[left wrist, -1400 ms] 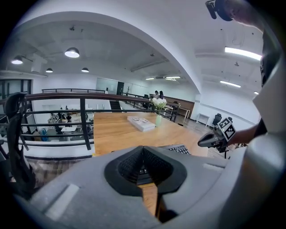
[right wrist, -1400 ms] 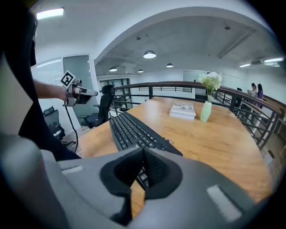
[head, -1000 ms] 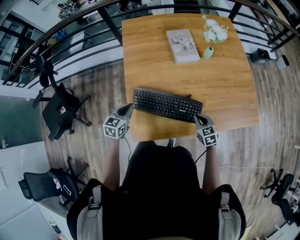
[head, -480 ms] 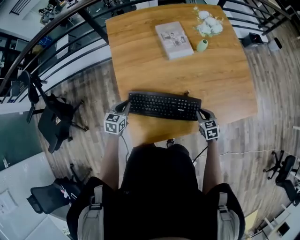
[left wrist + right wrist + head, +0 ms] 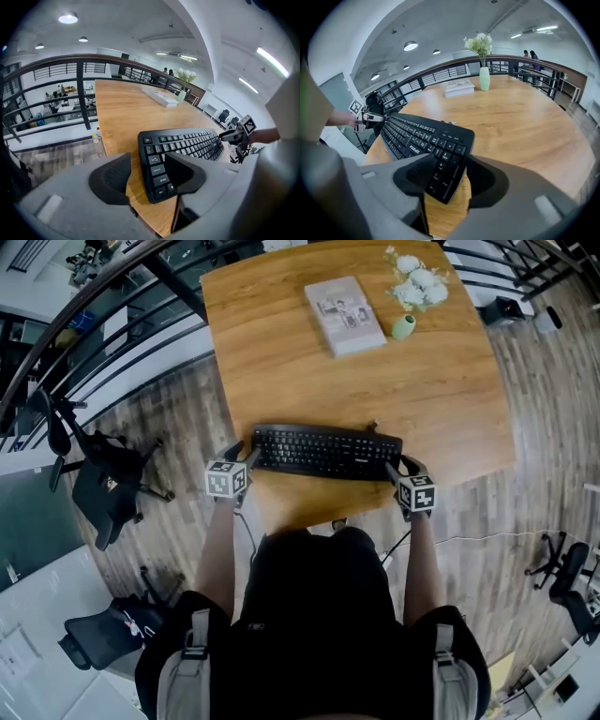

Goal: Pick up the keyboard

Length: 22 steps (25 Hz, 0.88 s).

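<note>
The black keyboard (image 5: 323, 452) lies flat on the wooden table (image 5: 375, 381), close to its near edge. My left gripper (image 5: 242, 455) is at the keyboard's left end and my right gripper (image 5: 398, 465) at its right end. In the left gripper view the keyboard's (image 5: 183, 150) end sits between the jaws of the left gripper (image 5: 147, 171), which are opening, with a gap beside it. In the right gripper view the other end of the keyboard (image 5: 422, 136) lies between the right gripper's (image 5: 445, 176) jaws, also opening, and the pads stand off it.
A book (image 5: 344, 315), a small green vase (image 5: 404, 327) and white flowers (image 5: 417, 282) stand at the table's far side. Dark railings run behind the table. Office chairs (image 5: 103, 474) stand on the plank floor to the left.
The keyboard went from slanted to square with the table's near edge. Both grippers stayed at its ends and came down with it.
</note>
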Motion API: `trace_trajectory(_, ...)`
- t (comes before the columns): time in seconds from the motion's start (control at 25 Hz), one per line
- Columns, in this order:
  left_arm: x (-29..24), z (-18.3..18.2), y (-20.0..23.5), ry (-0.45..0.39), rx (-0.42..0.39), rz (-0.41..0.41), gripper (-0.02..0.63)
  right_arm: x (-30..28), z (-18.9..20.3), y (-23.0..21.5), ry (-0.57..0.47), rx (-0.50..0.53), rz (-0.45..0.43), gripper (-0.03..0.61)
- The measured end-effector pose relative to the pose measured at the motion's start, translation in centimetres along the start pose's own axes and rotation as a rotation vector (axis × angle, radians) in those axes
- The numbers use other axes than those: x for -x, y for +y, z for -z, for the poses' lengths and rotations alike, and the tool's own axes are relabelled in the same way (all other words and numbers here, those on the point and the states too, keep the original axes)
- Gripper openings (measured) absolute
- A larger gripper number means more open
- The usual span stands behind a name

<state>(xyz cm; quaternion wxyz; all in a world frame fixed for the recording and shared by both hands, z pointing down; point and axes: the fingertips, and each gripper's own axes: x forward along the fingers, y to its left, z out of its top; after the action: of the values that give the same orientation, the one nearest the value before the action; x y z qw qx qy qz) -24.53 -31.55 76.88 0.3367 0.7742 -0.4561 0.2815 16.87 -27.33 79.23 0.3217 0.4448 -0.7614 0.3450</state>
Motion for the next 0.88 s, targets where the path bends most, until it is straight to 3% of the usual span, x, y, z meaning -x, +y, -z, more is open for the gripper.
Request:
trace_trajectory(0.28,-1.0,1.0,-0.1,0.031,0.033,0.041,0.245,0.3,-0.1,-0.6,-0.008,-0.028,0.03,0.236)
trace_trajectory(0.64,-2.3,1.8,-0.6,0.063,0.037,0.073,0.255,-1.1,1.4,-0.5,0.021,-0.127,-0.034,0.244)
trace_trajectory(0.88,-2.6,2.0,-1.0,0.013,0.107,0.089,0.247,-1.2,1.2,-0.1,0.021,-0.203,-0.087,0.209)
